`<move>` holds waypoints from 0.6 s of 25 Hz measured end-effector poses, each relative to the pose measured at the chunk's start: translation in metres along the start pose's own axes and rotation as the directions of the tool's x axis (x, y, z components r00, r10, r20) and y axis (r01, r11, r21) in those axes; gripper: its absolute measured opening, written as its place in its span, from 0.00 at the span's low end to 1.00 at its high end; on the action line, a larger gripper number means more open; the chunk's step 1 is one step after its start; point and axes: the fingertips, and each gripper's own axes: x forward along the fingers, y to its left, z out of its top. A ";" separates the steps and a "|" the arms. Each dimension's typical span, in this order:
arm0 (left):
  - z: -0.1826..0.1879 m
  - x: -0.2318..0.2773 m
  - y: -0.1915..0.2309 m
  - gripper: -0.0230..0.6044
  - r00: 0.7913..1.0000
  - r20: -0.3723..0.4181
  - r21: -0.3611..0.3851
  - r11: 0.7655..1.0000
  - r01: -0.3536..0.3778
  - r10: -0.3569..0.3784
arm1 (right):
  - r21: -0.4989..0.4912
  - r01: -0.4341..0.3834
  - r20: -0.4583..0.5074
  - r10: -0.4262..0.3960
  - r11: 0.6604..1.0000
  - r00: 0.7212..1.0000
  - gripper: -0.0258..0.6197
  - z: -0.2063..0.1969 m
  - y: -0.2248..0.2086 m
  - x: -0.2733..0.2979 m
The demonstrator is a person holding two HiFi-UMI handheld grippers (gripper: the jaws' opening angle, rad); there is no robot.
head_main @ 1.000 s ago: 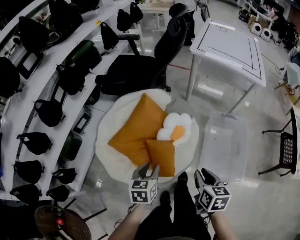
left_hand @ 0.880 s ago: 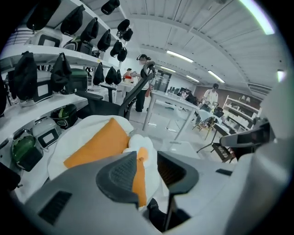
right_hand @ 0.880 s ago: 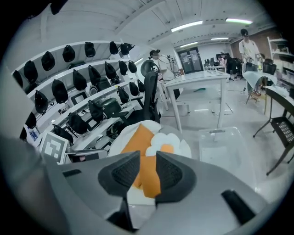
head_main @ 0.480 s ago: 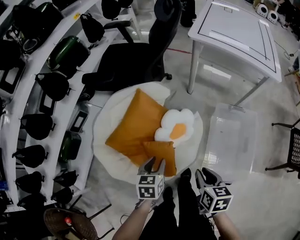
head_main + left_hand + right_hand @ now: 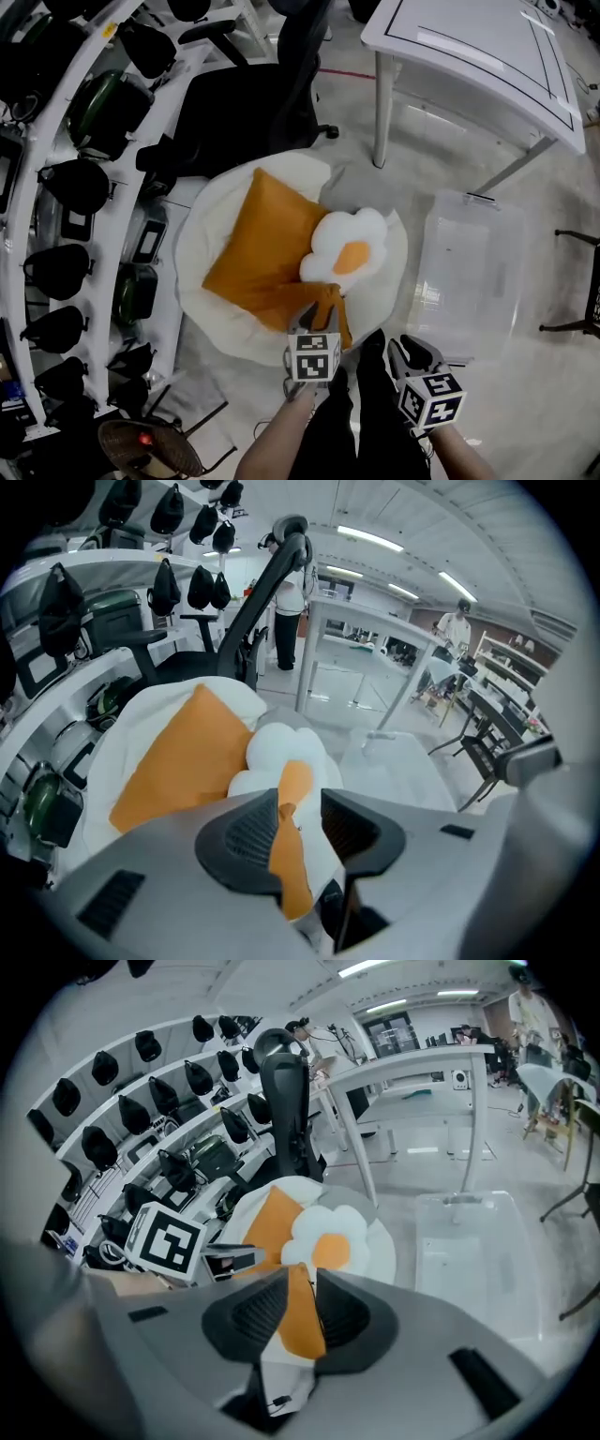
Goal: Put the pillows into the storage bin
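Observation:
A small orange pillow (image 5: 328, 298) lies at the near edge of a round white cushion (image 5: 202, 281). Beside it are an egg-shaped white pillow with an orange yolk (image 5: 345, 248) and a large orange pillow (image 5: 258, 248). My left gripper (image 5: 315, 317) hangs open over the small pillow's near edge, and the pillow (image 5: 292, 789) shows in the gap without filling it. My right gripper (image 5: 412, 349) is off to the right, away from the pillows. Its jaws are closing with nothing between them. The clear storage bin (image 5: 469, 281) stands empty on the floor to the right.
A black office chair (image 5: 244, 103) stands behind the cushion and a white table (image 5: 469, 56) at the back right. Curved white shelves with black bags (image 5: 56, 187) line the left side. A wicker basket (image 5: 145, 455) sits at the bottom left. The person's legs (image 5: 361, 394) are between the grippers.
My left gripper has moved forward over the small orange pillow's near edge. The head view has tipped further down. The right gripper has stayed near the person's right leg.

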 end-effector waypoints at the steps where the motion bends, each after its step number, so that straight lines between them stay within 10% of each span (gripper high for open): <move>1: -0.002 0.009 0.000 0.26 1.000 -0.014 0.001 1.000 -0.007 0.007 | 0.005 -0.004 -0.006 0.004 1.000 1.000 0.18 -0.001 -0.002 0.004; 15: -0.041 0.102 0.009 0.27 0.973 -0.212 0.161 0.985 -0.059 0.092 | 0.126 0.002 -0.041 0.003 0.992 0.999 0.16 -0.017 -0.038 0.049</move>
